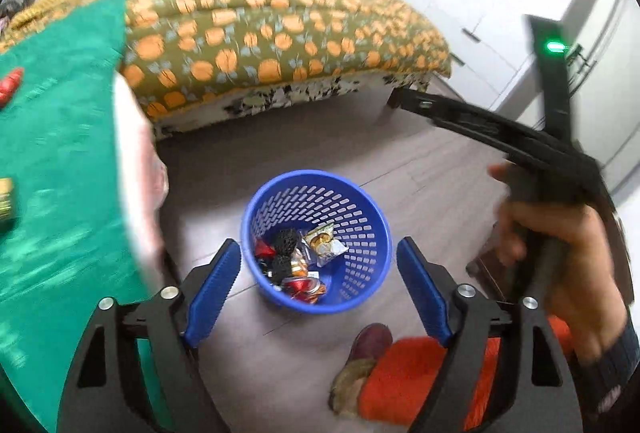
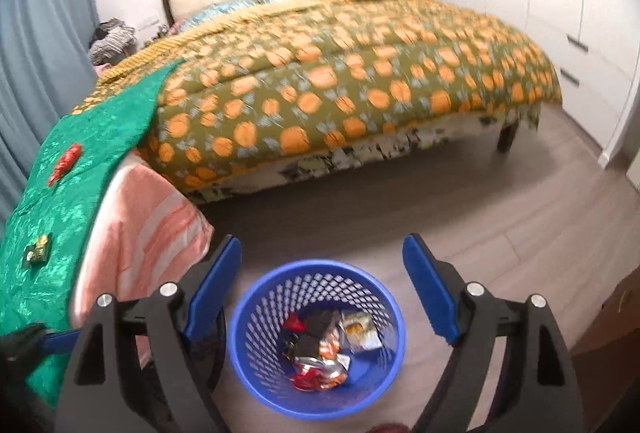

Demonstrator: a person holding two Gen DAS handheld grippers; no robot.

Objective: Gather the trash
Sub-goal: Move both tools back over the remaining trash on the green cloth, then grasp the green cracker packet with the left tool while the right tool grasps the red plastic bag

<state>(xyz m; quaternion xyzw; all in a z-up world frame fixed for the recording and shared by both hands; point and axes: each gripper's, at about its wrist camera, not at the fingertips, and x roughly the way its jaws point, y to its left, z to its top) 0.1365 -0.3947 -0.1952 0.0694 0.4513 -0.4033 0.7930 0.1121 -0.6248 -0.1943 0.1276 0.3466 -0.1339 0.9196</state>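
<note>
Blue perforated plastic basket (image 1: 316, 241), lower centre, holds wrappers; left gripper (image 1: 318, 285) and right gripper (image 2: 322, 285) hover above, jaws wide and empty, likely having dropped trash.

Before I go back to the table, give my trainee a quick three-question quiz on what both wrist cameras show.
1. True or false: both sets of jaws are open with nothing between them.
2. Where does the blue basket stand?
A. on the bed
B. on the floor
C. on the green cloth
3. Fill in: two pieces of trash lie on the green cloth, a red wrapper and a small ____ packet.

Key
1. True: the left gripper and the right gripper are both empty above the basket.
2. B, beside the bed, already holding wrappers.
3. Green and gold.
</note>
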